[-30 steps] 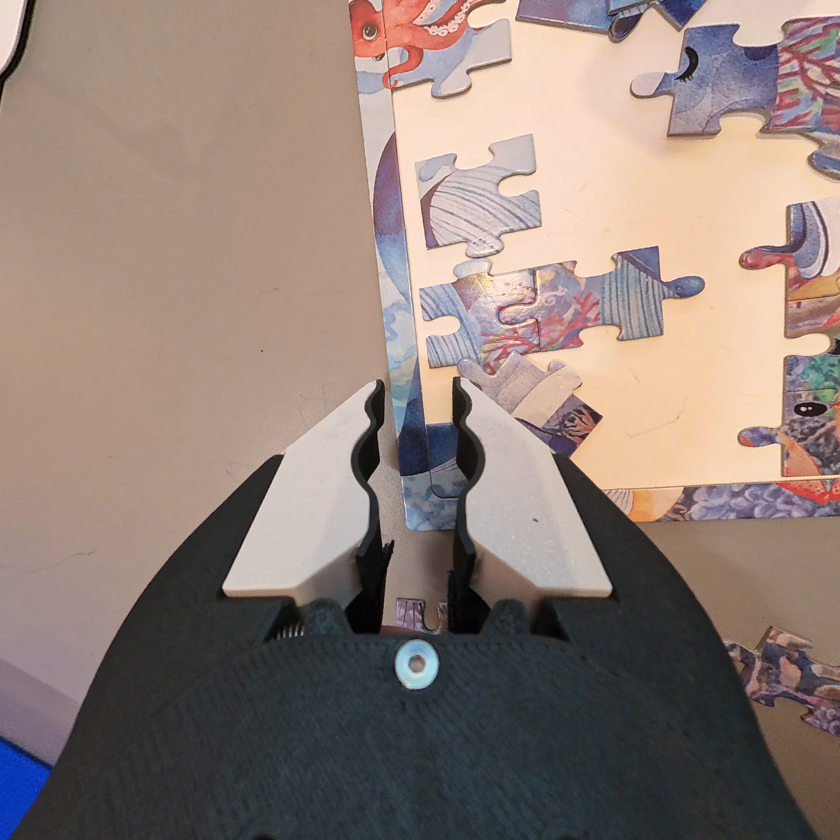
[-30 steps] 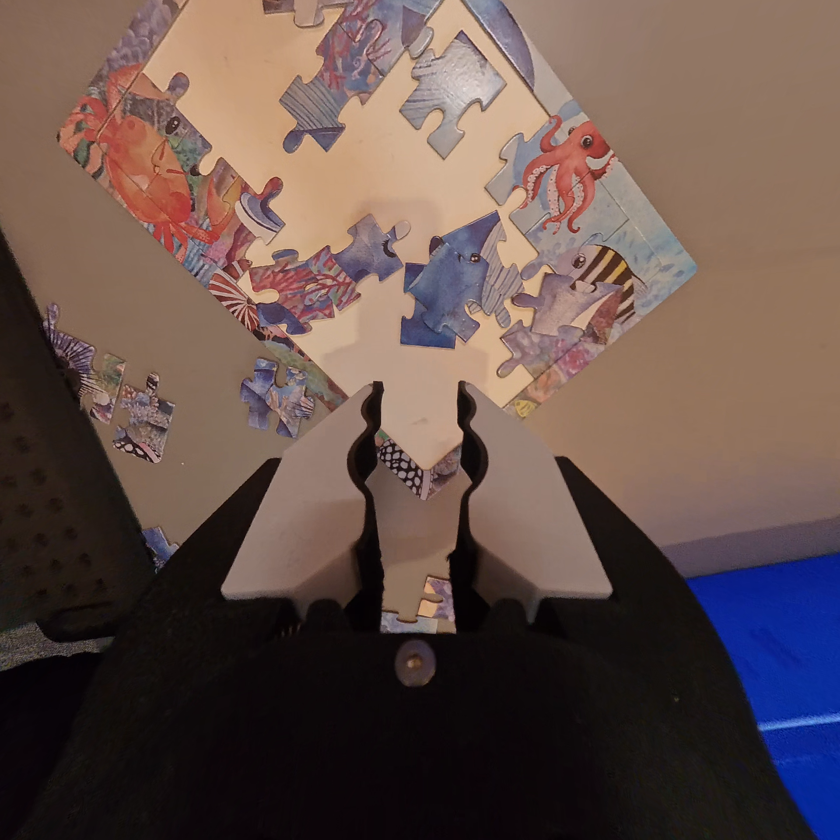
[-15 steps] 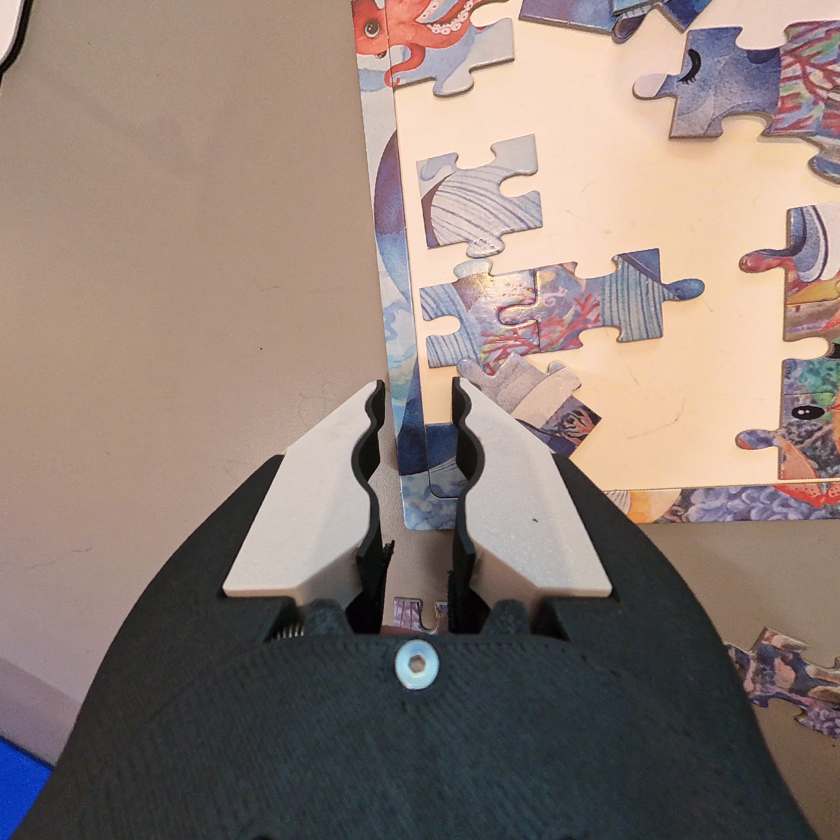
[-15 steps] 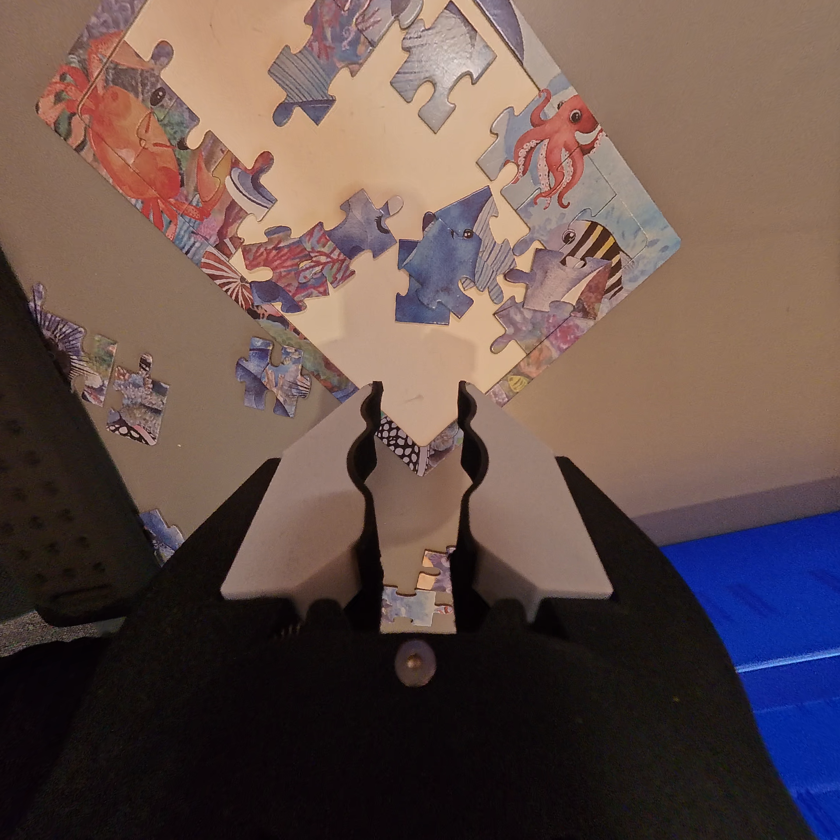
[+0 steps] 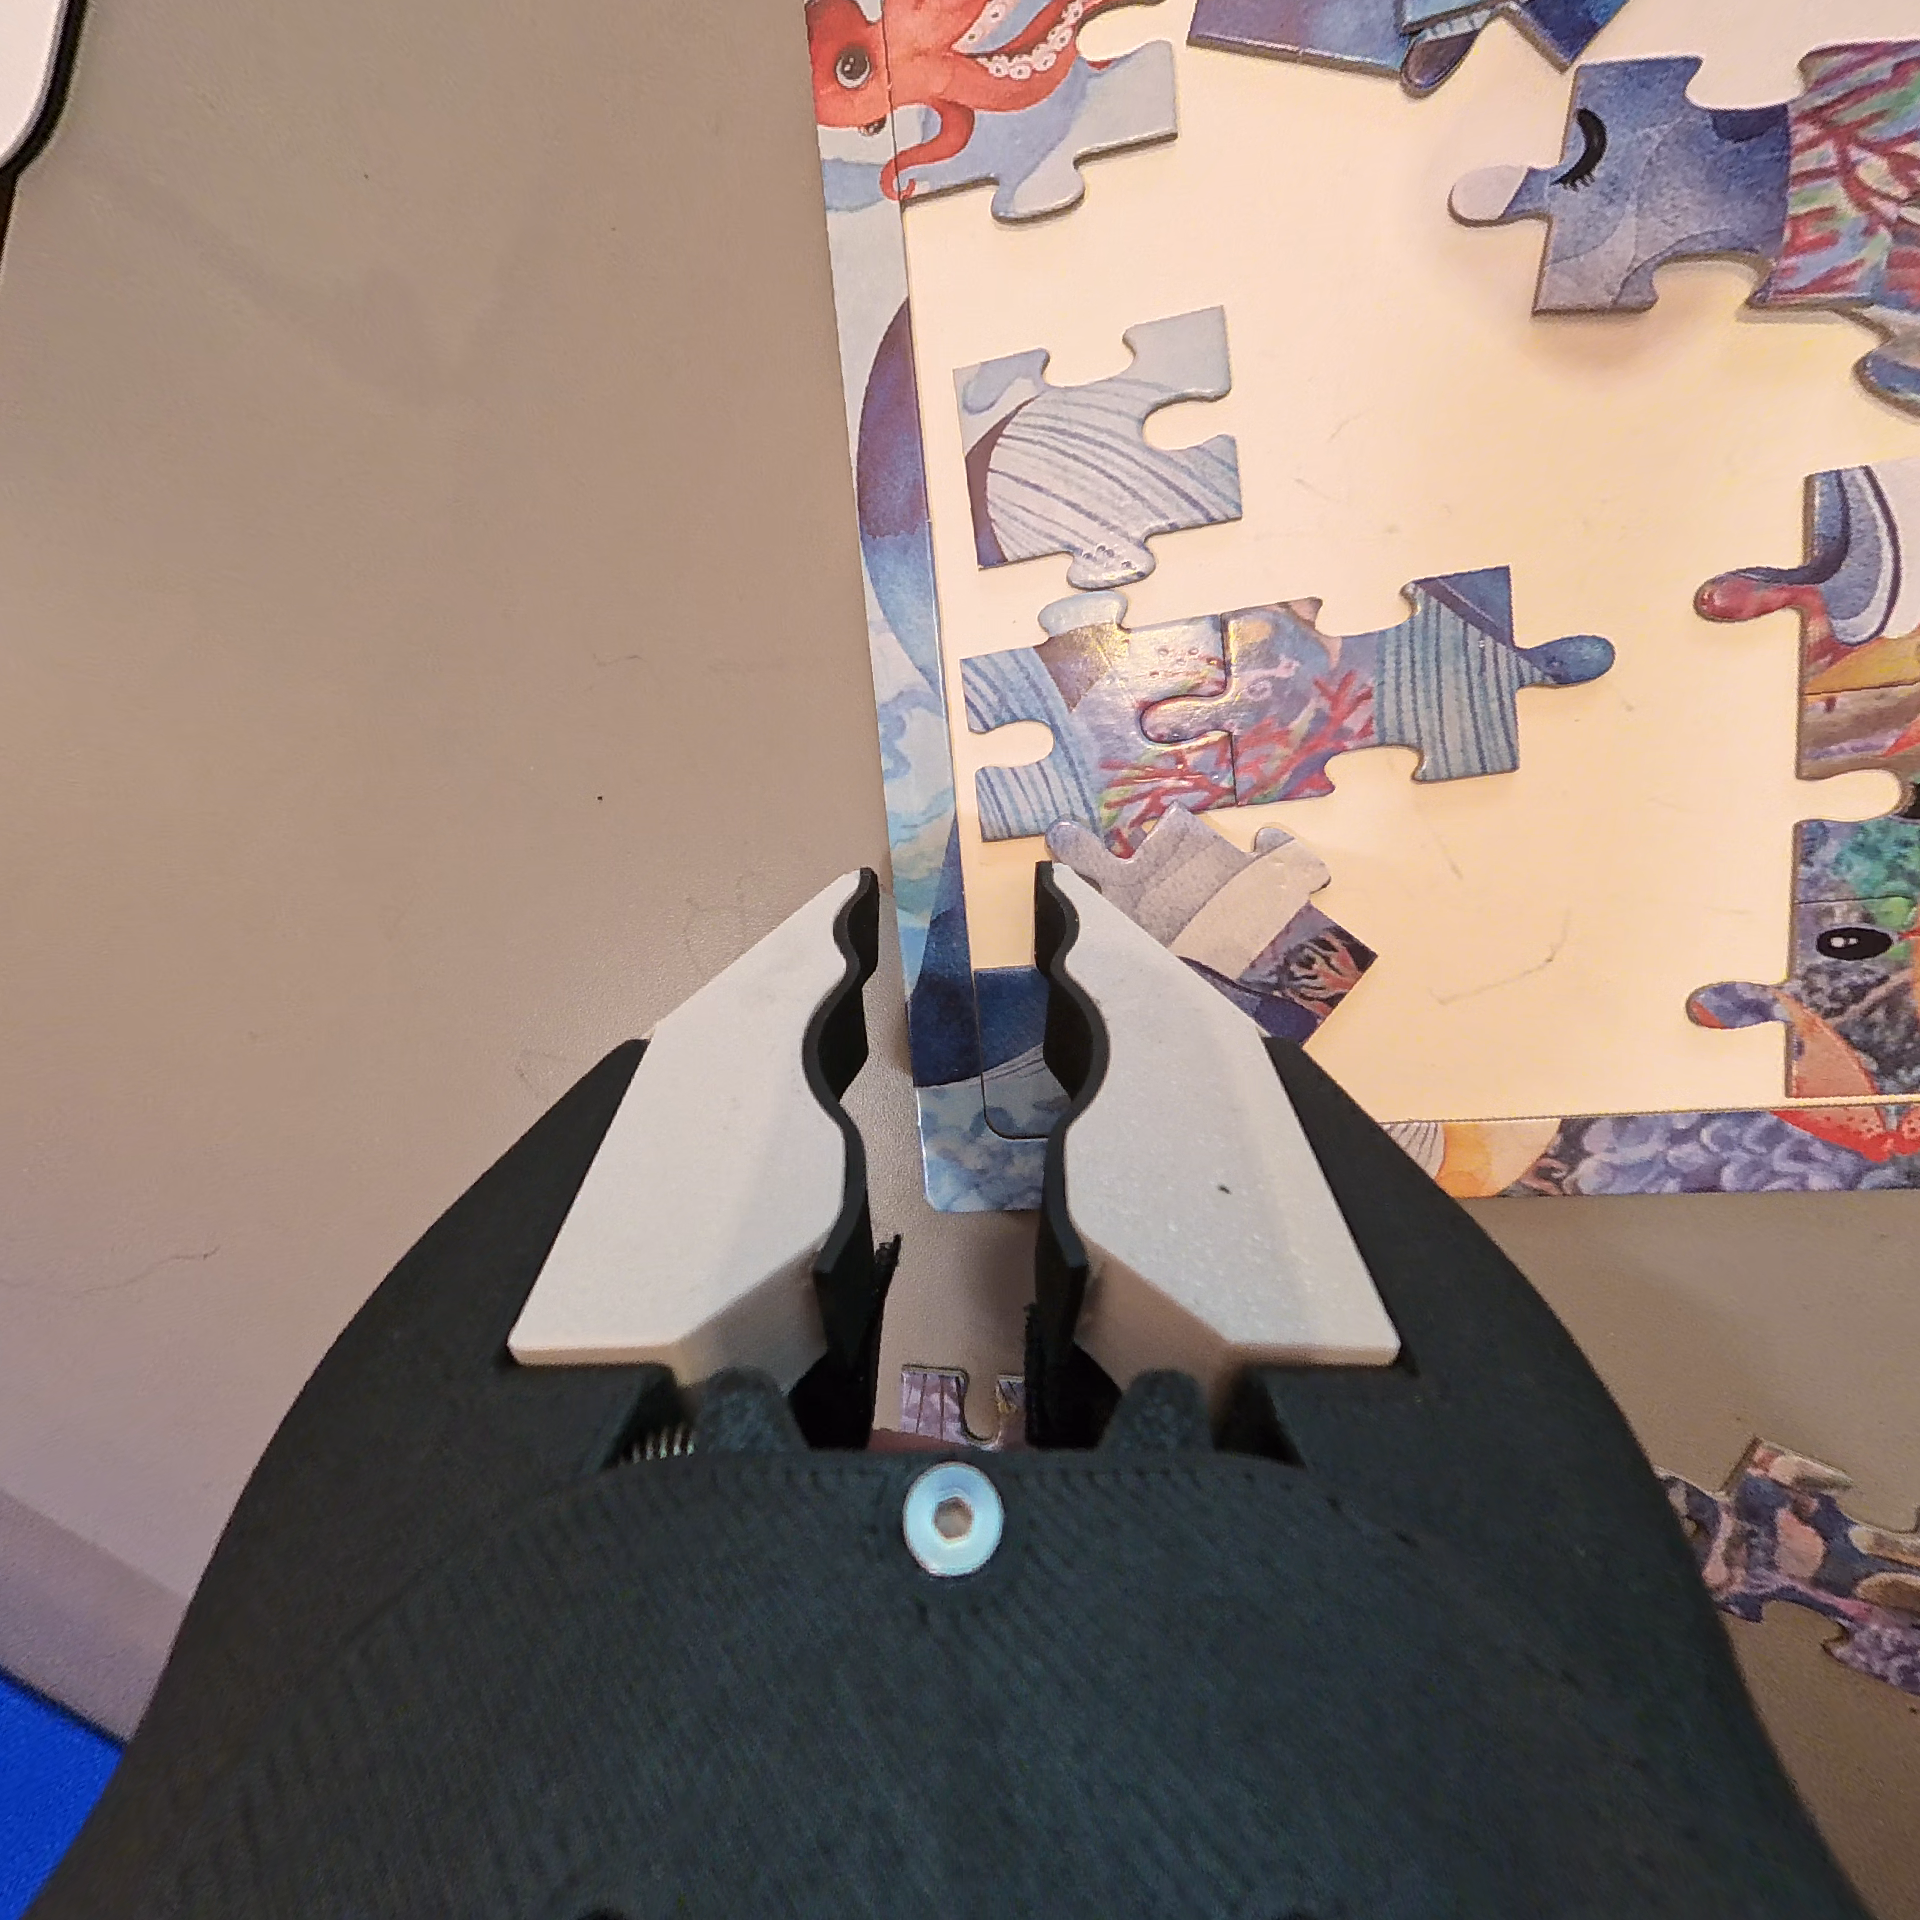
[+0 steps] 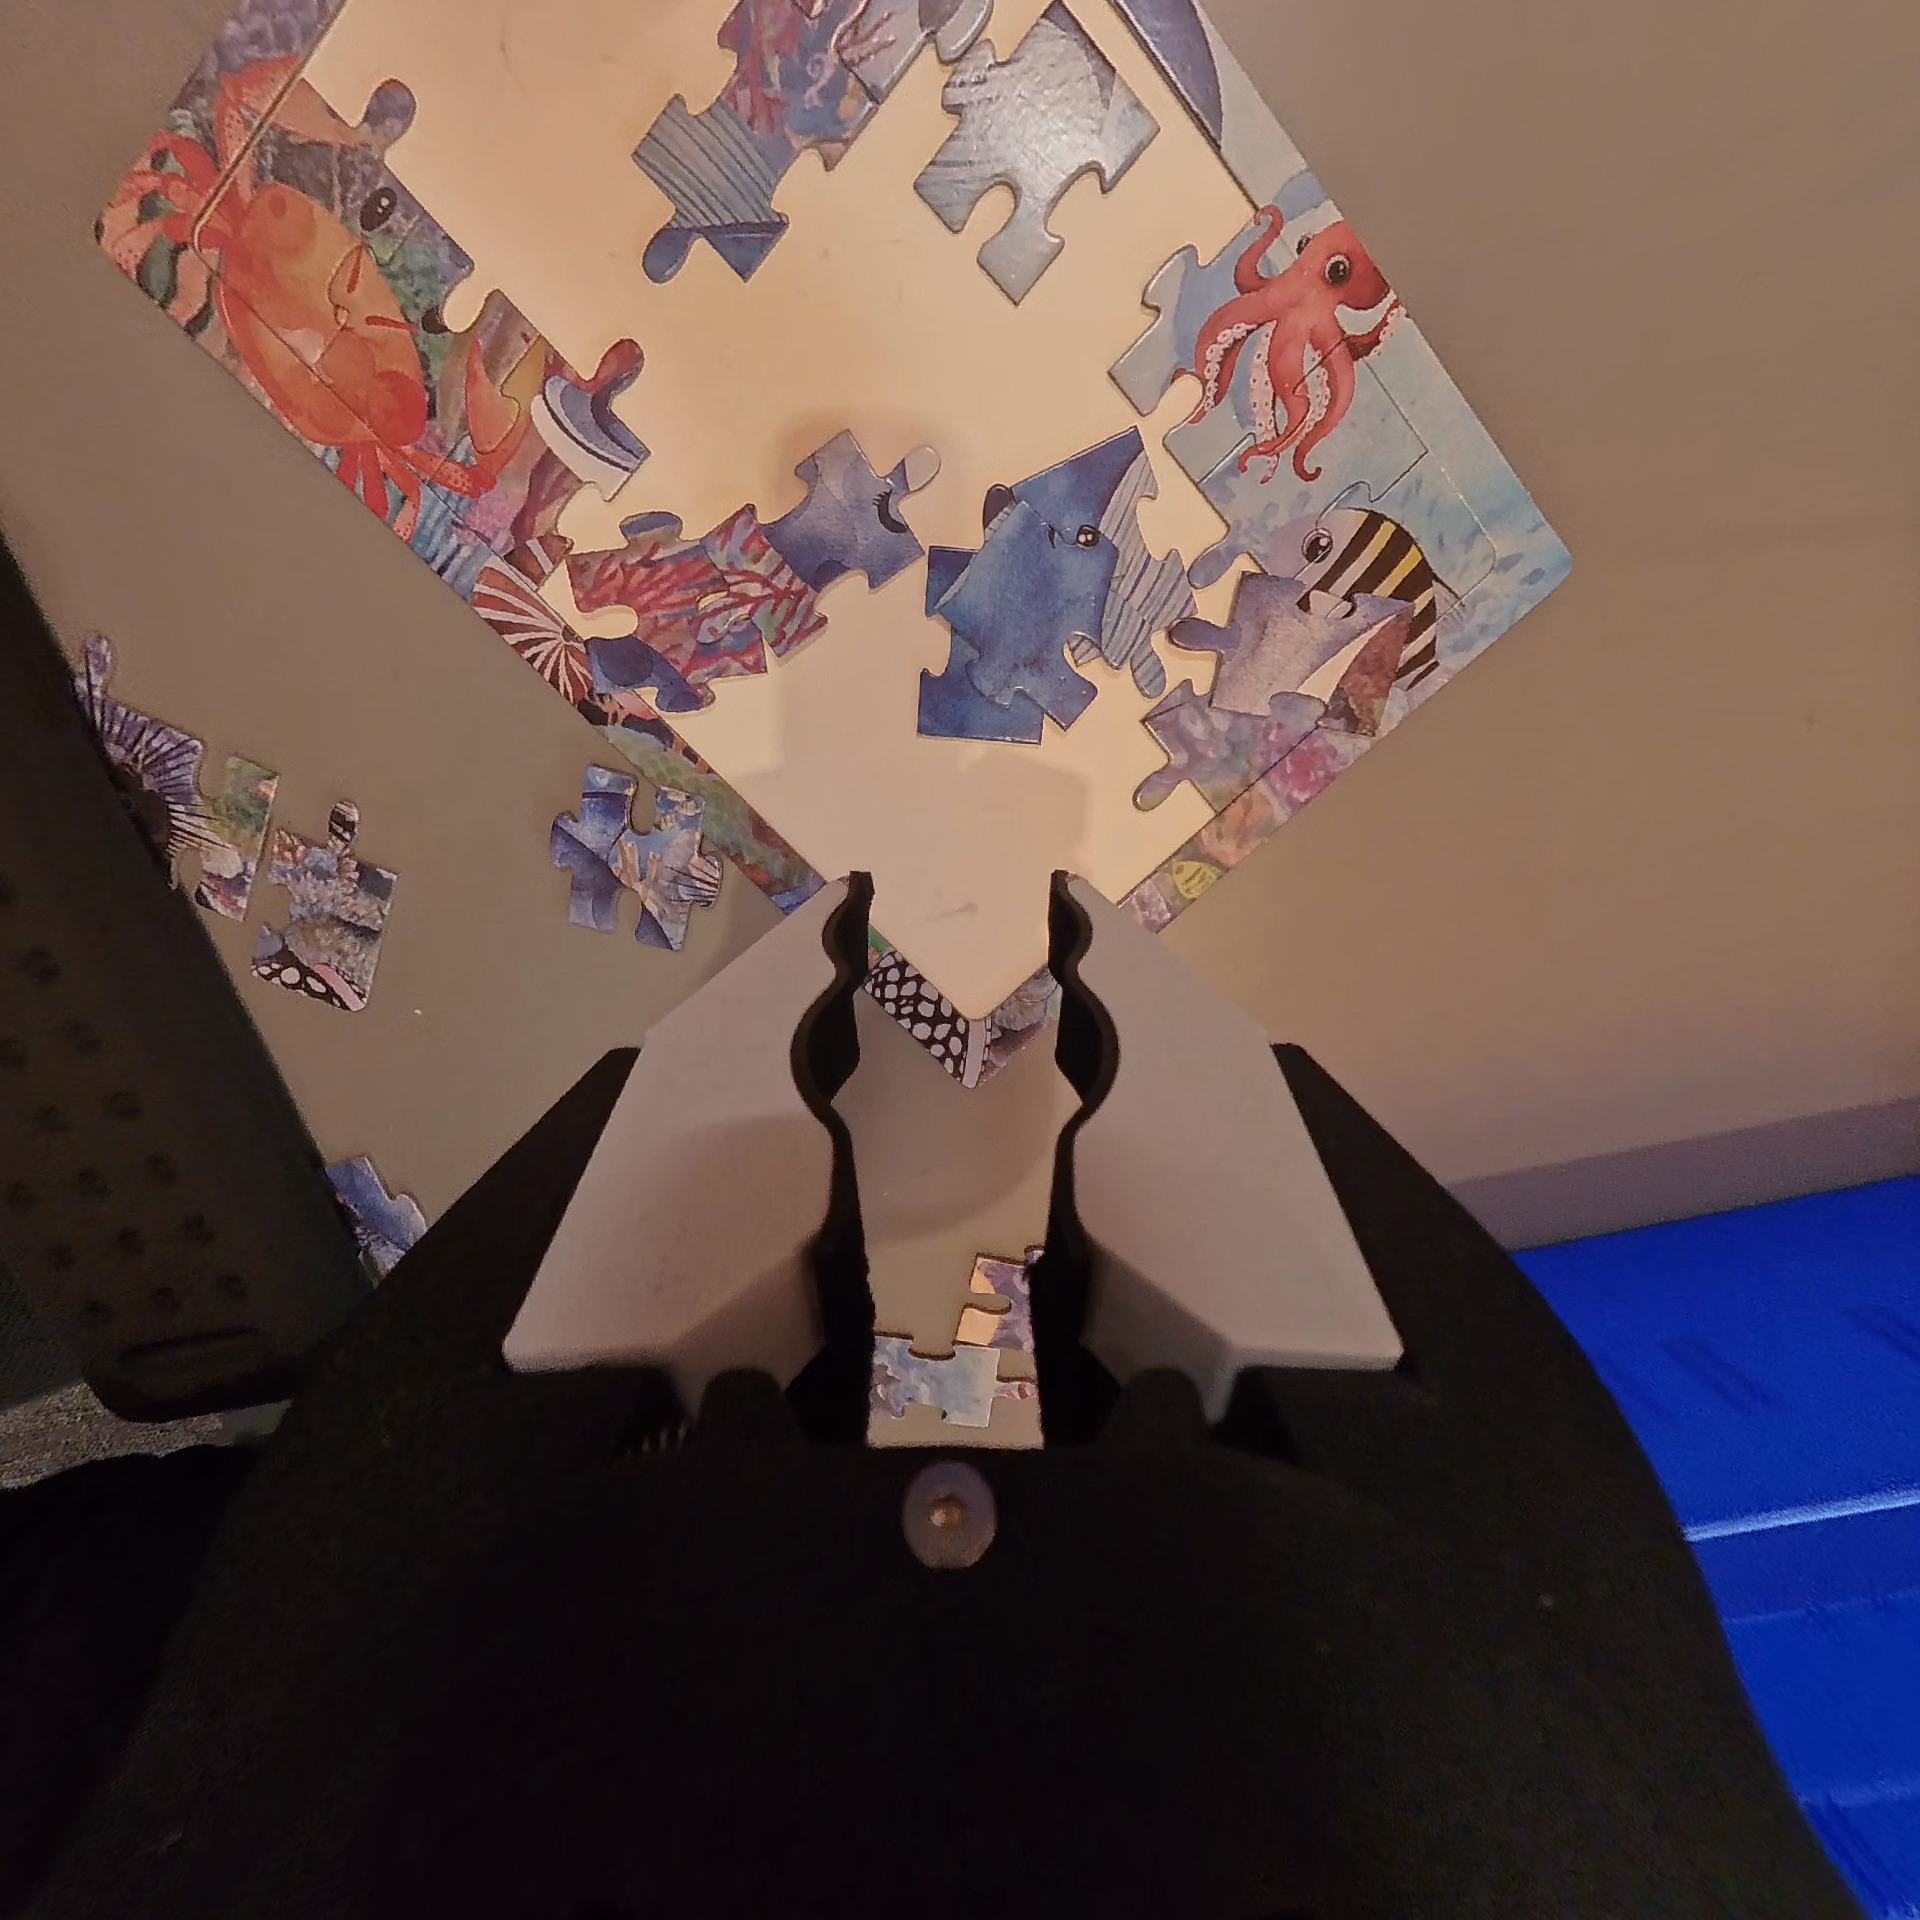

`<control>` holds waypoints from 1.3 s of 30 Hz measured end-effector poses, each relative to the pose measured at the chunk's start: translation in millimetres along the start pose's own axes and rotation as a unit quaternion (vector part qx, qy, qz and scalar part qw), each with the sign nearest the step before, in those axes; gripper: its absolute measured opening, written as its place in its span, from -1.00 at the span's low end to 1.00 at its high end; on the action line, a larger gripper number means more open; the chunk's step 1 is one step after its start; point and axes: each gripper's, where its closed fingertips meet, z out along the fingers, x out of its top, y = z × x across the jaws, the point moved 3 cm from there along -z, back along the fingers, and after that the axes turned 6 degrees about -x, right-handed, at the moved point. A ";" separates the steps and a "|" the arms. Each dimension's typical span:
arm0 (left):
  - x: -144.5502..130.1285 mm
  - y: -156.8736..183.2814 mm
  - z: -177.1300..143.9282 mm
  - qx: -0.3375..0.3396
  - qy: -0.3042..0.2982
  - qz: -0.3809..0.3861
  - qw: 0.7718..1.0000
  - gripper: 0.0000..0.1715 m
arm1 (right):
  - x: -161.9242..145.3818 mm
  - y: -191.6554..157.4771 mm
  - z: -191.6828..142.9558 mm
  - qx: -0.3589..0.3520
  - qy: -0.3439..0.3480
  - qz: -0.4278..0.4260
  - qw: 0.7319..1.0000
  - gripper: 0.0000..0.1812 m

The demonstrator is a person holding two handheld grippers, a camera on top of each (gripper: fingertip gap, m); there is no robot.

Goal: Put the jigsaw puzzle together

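The puzzle board (image 5: 1351, 312) has a cream base and a printed sea-life frame, and lies on a tan table. Loose pieces lie in it: a striped whale piece (image 5: 1101, 457), two joined coral pieces (image 5: 1236, 717) and a tilted piece (image 5: 1216, 914) by my left gripper's right finger. My left gripper (image 5: 956, 883) is open and empty, over the board's near left corner. In the right wrist view the board (image 6: 883, 343) appears as a diamond with a blue ray piece (image 6: 1018, 613) inside. My right gripper (image 6: 961, 888) is open and empty, above its near corner.
Loose pieces lie on the table left of the board (image 6: 634, 873), (image 6: 322, 914), (image 6: 177, 769), and one under the right gripper (image 6: 945, 1371). Another piece lies at the lower right (image 5: 1818, 1558). A dark object (image 6: 104, 1039) stands at the left. A blue floor (image 6: 1714, 1403) lies beyond the table edge. One gripper's finger ends stand about 25 cm off the other's.
The right gripper shifted slightly, so the board sits a little higher in its view. The left gripper hardly moved. Both jaws kept the same gap.
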 end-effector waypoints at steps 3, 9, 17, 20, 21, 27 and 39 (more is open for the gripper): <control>0.1 0.0 -0.1 0.001 0.000 0.001 1.000 -0.67 | 0.1 -1.1 2.5 0.002 -0.005 -0.002 1.000 -0.64; 0.2 -1.3 -0.5 0.007 0.000 0.004 1.000 -0.64 | 0.1 -3.3 6.4 0.006 -0.012 -0.007 1.000 -0.63; 0.1 -1.1 -0.8 0.008 0.000 0.005 1.000 -0.63 | 0.1 -4.8 11.4 0.011 -0.019 -0.010 1.000 -0.63; -1.2 -1.2 -1.9 0.009 -0.003 0.007 1.000 -0.61 | 1.2 -7.1 14.2 0.015 -0.023 -0.015 1.000 -0.63; -1.6 -1.4 -2.4 0.010 -0.004 0.006 1.000 -0.61 | 1.7 -7.7 15.1 0.016 -0.024 -0.016 0.999 -0.63; -2.0 -4.0 -9.8 0.016 0.002 0.004 1.000 -0.60 | 8.9 -15.3 19.8 0.026 -0.020 -0.031 0.999 -0.63; -2.8 -10.3 -31.4 0.031 0.026 -0.004 0.999 -0.60 | 11.0 -21.3 29.4 0.034 -0.034 -0.043 0.998 -0.63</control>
